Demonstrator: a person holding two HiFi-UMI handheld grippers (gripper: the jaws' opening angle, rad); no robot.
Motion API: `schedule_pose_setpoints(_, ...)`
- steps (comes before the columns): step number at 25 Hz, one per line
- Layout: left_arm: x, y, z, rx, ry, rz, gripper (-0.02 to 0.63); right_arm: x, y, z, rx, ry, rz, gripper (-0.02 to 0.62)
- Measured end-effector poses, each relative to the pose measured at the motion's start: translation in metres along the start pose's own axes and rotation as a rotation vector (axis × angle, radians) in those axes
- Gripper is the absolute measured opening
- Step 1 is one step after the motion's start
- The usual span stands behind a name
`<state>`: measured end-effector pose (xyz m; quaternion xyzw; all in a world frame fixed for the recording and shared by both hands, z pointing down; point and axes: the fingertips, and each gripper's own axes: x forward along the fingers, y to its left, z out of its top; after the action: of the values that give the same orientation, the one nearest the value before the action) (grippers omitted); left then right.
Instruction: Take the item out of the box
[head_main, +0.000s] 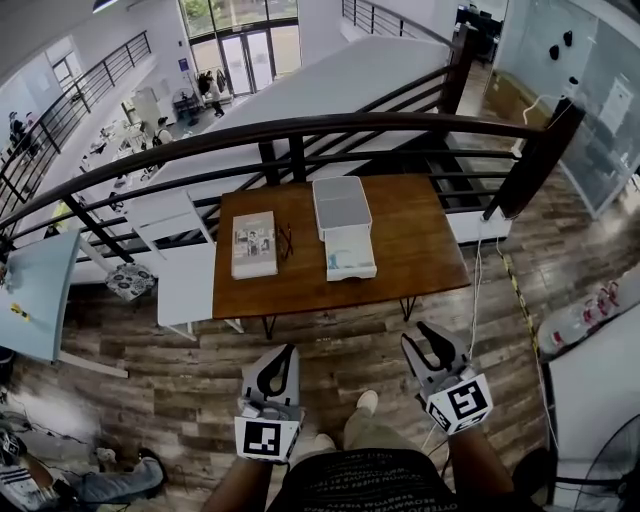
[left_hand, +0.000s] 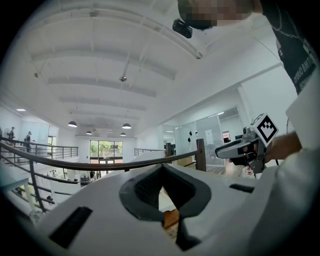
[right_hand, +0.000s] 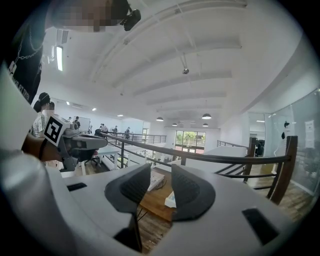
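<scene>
A white box (head_main: 350, 252) lies on the wooden table (head_main: 420, 250) with its lid (head_main: 341, 205) folded back behind it; I cannot make out what is inside. Both grippers hang well short of the table, over the floor. My left gripper (head_main: 289, 350) has its jaw tips touching and holds nothing. My right gripper (head_main: 426, 341) stands open and empty. In the right gripper view, the table (right_hand: 156, 201) and a corner of the box (right_hand: 170, 200) show through the gap of that gripper (right_hand: 160, 169). The left gripper view looks past its closed tips (left_hand: 162, 167) at the railing.
A flat white booklet (head_main: 254, 243) and a pair of glasses (head_main: 286, 240) lie on the table's left half. A dark railing (head_main: 300, 128) runs behind the table. A cable (head_main: 476, 290) trails on the wooden floor to the right. My feet (head_main: 366, 402) are below.
</scene>
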<state>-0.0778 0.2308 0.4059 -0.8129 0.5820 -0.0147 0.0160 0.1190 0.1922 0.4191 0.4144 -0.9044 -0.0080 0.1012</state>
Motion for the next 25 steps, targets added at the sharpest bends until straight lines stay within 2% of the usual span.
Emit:
schedule_pose_setpoints(16, 0.085, 0.006, -0.002, 0.005, 0.015, -0.020, 0.005, 0.050, -0.060, 0.000, 0.010, 0.024, 0.011, 0.129)
schedule_pose_setpoints(25, 0.129, 0.001, 0.009, 0.018, 0.016, -0.004, 0.005, 0.071, -0.104, 0.008, 0.011, -0.007, 0.029, 0.129)
